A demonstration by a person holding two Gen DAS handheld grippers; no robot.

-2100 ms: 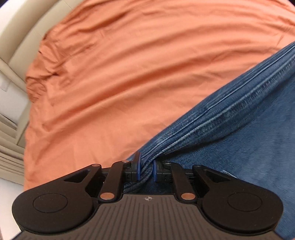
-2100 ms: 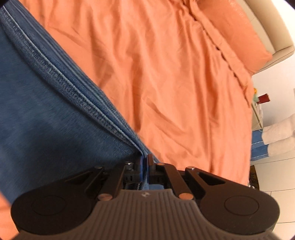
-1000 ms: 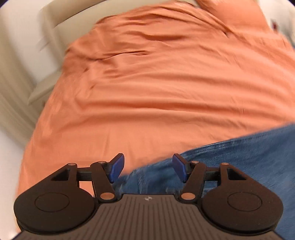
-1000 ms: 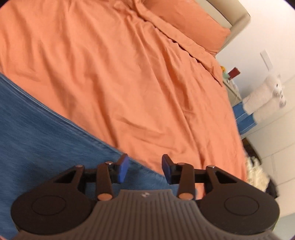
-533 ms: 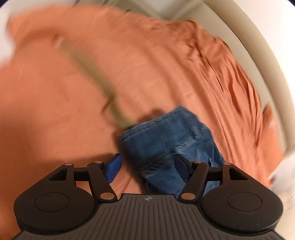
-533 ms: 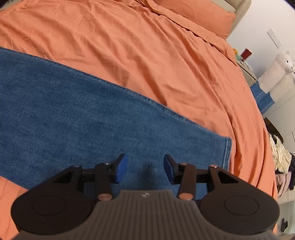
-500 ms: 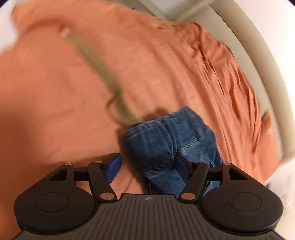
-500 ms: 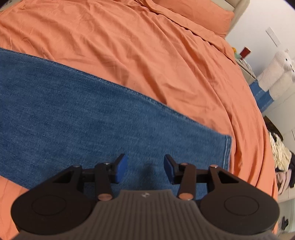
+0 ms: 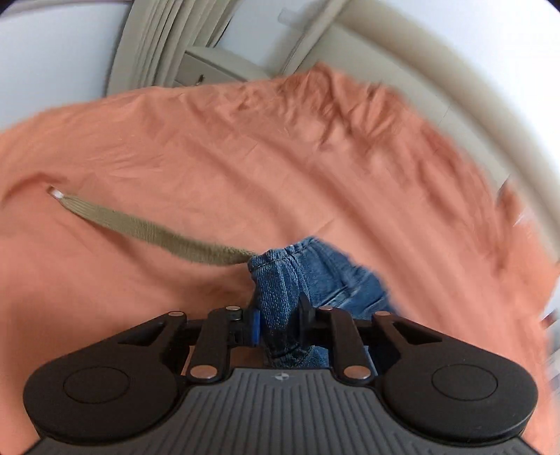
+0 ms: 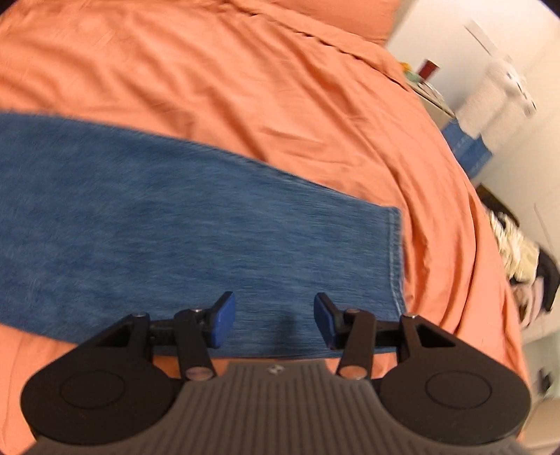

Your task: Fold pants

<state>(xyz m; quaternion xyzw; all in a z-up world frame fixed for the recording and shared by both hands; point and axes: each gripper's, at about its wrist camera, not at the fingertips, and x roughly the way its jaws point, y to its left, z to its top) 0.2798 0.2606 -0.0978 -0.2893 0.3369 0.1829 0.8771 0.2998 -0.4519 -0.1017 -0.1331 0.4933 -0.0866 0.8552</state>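
The blue denim pants (image 10: 168, 224) lie flat on the orange bed sheet (image 10: 266, 87), with the leg hem (image 10: 394, 255) at the right. My right gripper (image 10: 273, 320) is open and empty just above the leg near the hem. In the left wrist view my left gripper (image 9: 278, 323) is shut on the bunched waistband of the pants (image 9: 280, 290). An olive drawstring (image 9: 147, 234) trails from the waistband to the left across the sheet.
The bed's beige headboard (image 9: 472, 105) curves along the right, with curtains (image 9: 157, 45) and a bedside cabinet (image 9: 217, 66) beyond. In the right wrist view a pillow (image 10: 336, 14), a nightstand (image 10: 430, 91) and a clothes pile (image 10: 518, 259) lie at the right.
My left gripper has closed on the waistband, having been open half a second ago. My right gripper stays open and has moved closer to the leg near the hem.
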